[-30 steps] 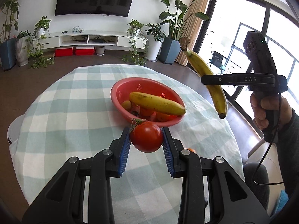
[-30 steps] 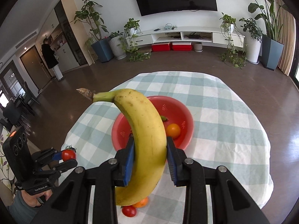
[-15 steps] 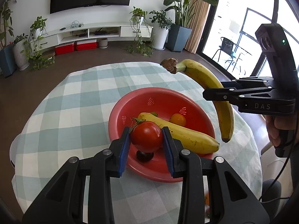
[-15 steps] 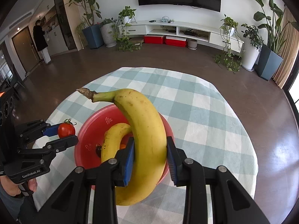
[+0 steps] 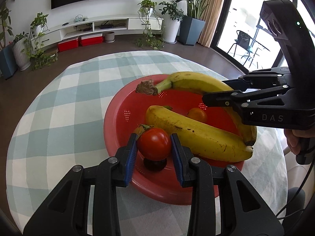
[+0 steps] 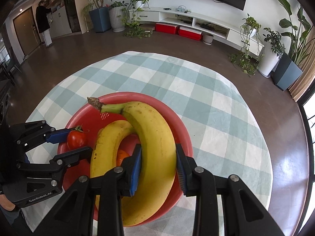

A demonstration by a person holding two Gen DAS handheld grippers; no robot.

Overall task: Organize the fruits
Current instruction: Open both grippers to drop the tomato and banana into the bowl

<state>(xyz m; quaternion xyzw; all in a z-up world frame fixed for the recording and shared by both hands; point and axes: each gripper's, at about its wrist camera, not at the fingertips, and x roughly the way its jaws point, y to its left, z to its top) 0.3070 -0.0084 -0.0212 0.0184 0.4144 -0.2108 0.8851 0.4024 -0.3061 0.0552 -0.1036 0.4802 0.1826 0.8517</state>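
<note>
Right wrist view: right gripper (image 6: 158, 166) clamps a banana (image 6: 155, 137) around its middle, long axis running away from the camera, stem end pointing up-left over the far rim of the red bowl (image 6: 183, 137), blossom end toward the camera below the jaws. Second banana (image 6: 106, 147) lies inside the bowl, curved, just left of the held one, with an orange fruit (image 6: 122, 155) between them. Left wrist view: left gripper (image 5: 154, 150) pinches a red tomato (image 5: 154, 144), calyx tilted up-left, above the bowl's near inner wall; a dark round thing sits under it, can't tell what. Bowl rests on a round bench with green-white checked cloth (image 5: 59, 106). Room: dark brown floor, white low TV shelf (image 6: 196, 21) with red boxes under it, wall TV, potted plants, glass door at right; a person (image 6: 43, 23) stands by the far door. Versus a second ago: both grippers have come in and down, from beside the bowl to directly over it; the held banana's stem went from pointing up to lying nearly level across the bowl; both grips unchanged.
</note>
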